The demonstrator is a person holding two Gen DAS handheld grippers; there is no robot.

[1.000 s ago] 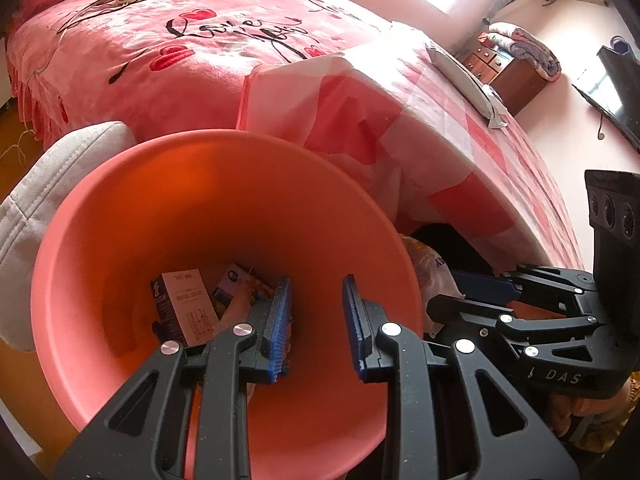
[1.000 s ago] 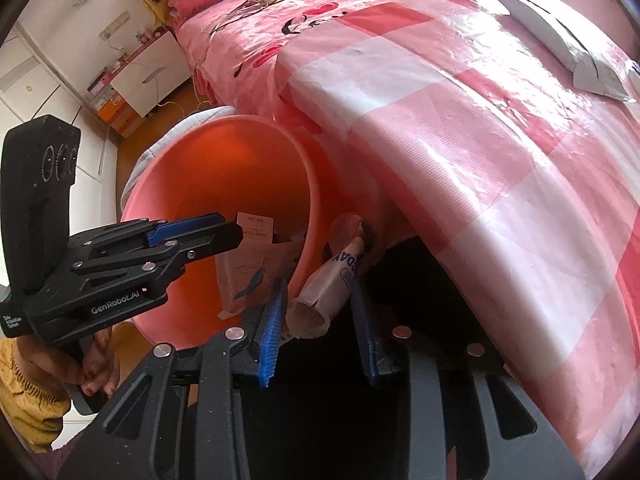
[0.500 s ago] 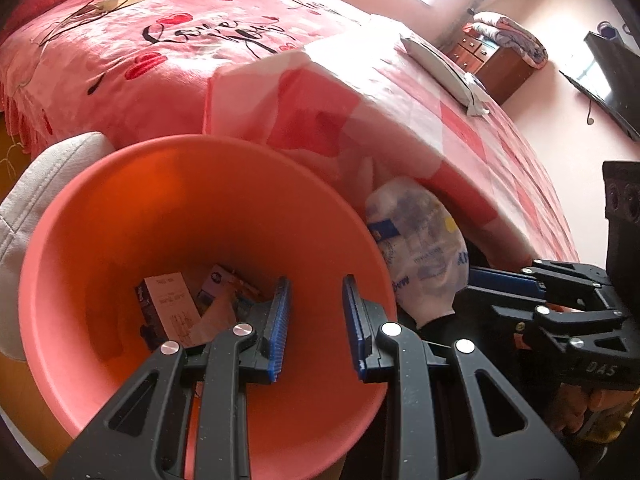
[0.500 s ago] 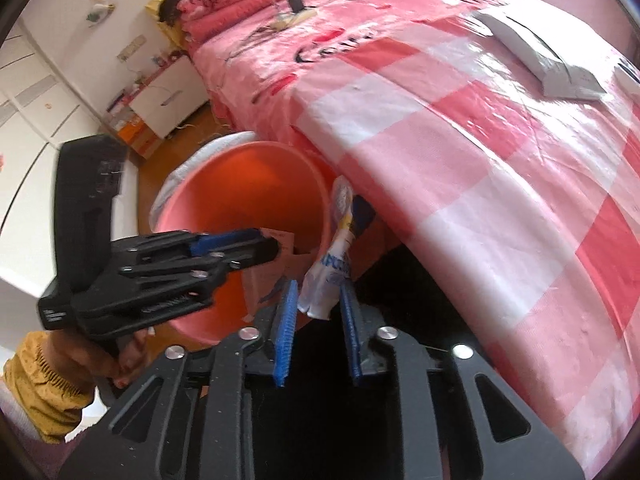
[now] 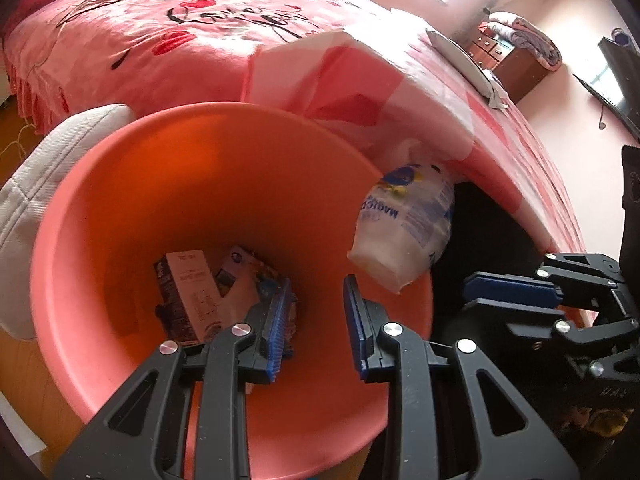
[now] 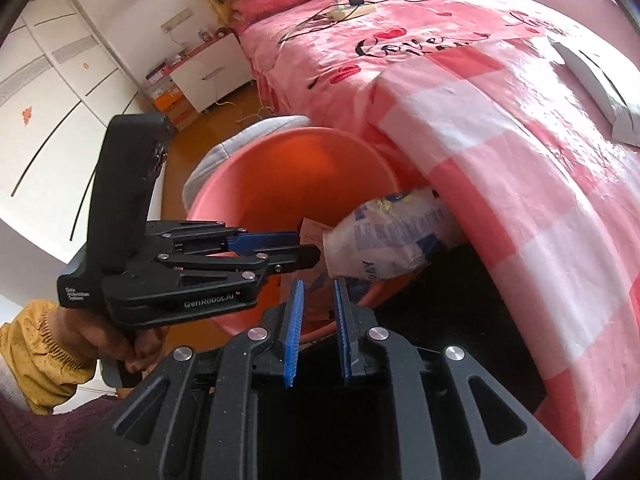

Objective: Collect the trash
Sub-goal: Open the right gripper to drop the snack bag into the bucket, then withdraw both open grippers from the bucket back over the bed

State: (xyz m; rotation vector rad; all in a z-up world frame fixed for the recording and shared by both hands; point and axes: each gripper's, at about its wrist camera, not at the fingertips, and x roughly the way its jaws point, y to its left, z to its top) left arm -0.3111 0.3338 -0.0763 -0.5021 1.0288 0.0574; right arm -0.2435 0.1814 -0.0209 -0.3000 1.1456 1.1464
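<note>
A pink-orange bin [image 5: 120, 216] stands beside the bed, also in the right wrist view [image 6: 280, 168]. A small carton [image 5: 188, 292] and other wrappers lie at its bottom. A crumpled white and blue plastic bag [image 5: 408, 224] is over the bin's right rim, free of both grippers; it also shows in the right wrist view [image 6: 388, 240]. My left gripper [image 5: 316, 320] is open and empty over the bin's mouth. My right gripper [image 6: 318, 332] is open just below the bag, outside the bin's near rim.
The bed with a pink checked cover [image 6: 500, 128] overhangs the bin on the right. A grey cushion [image 5: 48, 168] sits behind the bin. A white envelope [image 6: 600, 92] lies on the bed. A dresser [image 5: 516, 60] stands far back.
My right gripper lifted the bag from beside the bin up to its rim, then opened and let it go. The bag now hangs over the rim, tipping into the bin.
</note>
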